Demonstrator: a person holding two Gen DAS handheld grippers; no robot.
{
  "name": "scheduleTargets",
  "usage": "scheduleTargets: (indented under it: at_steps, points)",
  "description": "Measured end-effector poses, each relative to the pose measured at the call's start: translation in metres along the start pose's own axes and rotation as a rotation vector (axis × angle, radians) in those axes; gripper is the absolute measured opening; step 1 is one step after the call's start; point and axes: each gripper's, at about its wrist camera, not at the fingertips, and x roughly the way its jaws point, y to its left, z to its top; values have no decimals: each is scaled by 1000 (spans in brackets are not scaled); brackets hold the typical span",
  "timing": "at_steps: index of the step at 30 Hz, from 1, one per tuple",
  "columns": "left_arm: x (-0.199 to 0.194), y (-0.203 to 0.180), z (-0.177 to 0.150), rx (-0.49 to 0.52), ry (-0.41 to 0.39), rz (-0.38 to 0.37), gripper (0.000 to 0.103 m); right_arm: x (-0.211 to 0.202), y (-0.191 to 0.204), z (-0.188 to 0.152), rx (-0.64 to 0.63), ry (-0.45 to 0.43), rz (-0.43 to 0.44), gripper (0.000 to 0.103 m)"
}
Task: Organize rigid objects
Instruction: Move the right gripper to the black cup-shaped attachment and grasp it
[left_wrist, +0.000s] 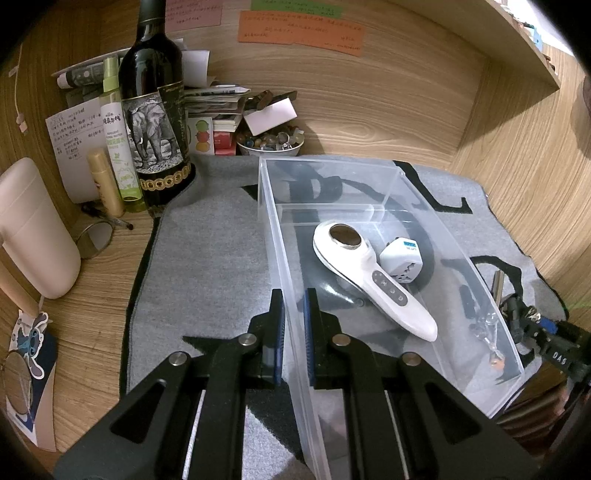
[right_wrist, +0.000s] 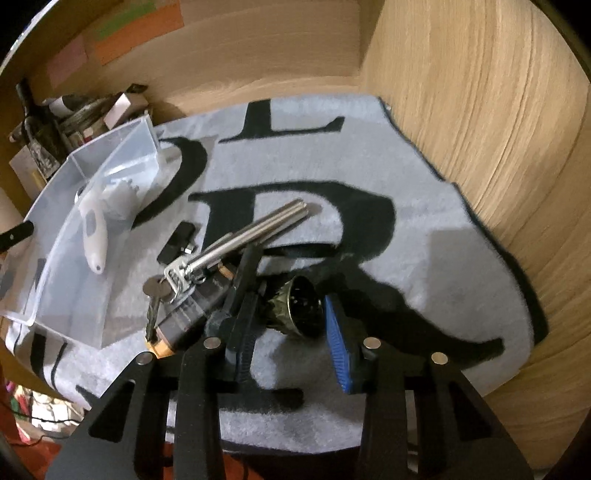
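The left gripper (left_wrist: 293, 314) clamps the clear bin (left_wrist: 480, 295) wall; the right gripper (right_wrist: 291, 314) closes around a dark cup (right_wrist: 301, 312). 2 items lie inside, keys (right_wrist: 177, 284) wait outside.

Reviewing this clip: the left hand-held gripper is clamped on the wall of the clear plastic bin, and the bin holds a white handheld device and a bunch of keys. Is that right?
Not quite. The left hand-held gripper does clamp the wall of the clear plastic bin, and the white handheld device lies inside, but beside it is a white plug adapter, not keys. The right wrist view shows the bunch of keys outside the bin, on the grey mat.
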Motion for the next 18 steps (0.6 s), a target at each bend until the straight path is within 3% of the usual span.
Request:
scheduleTargets:
  at_steps: [9,18]
  points:
    - [0,-1,0,-1,1,-1,9,-22,5,26,-24,-107,-16,33]
    - [0,-1,0,-1,1,-2,9,-35,42,63,-118,-221,68,33]
